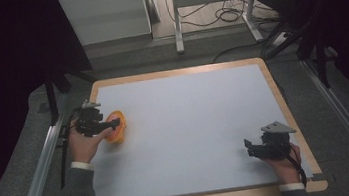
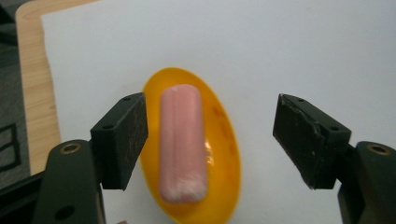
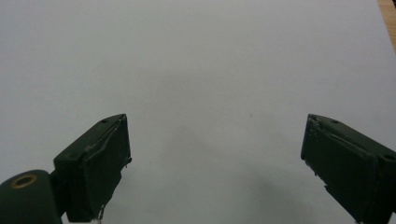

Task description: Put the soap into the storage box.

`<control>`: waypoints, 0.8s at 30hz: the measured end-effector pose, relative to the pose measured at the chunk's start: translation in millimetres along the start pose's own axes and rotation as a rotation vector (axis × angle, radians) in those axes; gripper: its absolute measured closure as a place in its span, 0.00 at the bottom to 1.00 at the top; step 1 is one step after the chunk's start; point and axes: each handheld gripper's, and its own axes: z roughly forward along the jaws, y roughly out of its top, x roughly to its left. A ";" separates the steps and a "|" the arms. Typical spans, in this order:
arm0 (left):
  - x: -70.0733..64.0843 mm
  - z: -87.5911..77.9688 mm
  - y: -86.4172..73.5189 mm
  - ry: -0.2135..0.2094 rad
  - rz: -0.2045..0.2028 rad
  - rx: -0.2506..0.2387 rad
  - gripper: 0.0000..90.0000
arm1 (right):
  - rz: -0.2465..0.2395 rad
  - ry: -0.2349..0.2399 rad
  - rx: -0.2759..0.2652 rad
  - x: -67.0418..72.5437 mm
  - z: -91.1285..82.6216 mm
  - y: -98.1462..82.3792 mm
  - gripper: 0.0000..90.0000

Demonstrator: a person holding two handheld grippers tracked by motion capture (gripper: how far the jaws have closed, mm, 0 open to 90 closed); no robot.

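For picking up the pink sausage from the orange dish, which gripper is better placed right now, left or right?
Left. The left gripper hangs open over the orange dish, with the pink sausage just inside one jaw. The right gripper is open too, but sits at the table's opposite near corner.

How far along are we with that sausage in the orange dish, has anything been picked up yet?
Nothing looks picked up yet. The pink sausage lies in the orange dish on the table. In hand: the left gripper is open around the sausage, not closed on it. The right gripper waits open near the table's right edge. The grasp itself is left.
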 end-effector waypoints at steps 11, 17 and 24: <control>-29.4 -21.8 -38.7 -0.122 0.046 -0.051 0.29 | -0.010 0.007 0.001 1.5 0.7 0.7 0.09; -35.9 -23.4 -66.4 -0.160 0.037 -0.048 0.28 | -0.011 0.003 0.002 1.0 0.7 0.6 0.09; -38.5 -11.7 -94.2 -0.130 0.039 -0.024 0.28 | -0.020 0.003 0.008 2.5 2.1 0.5 0.09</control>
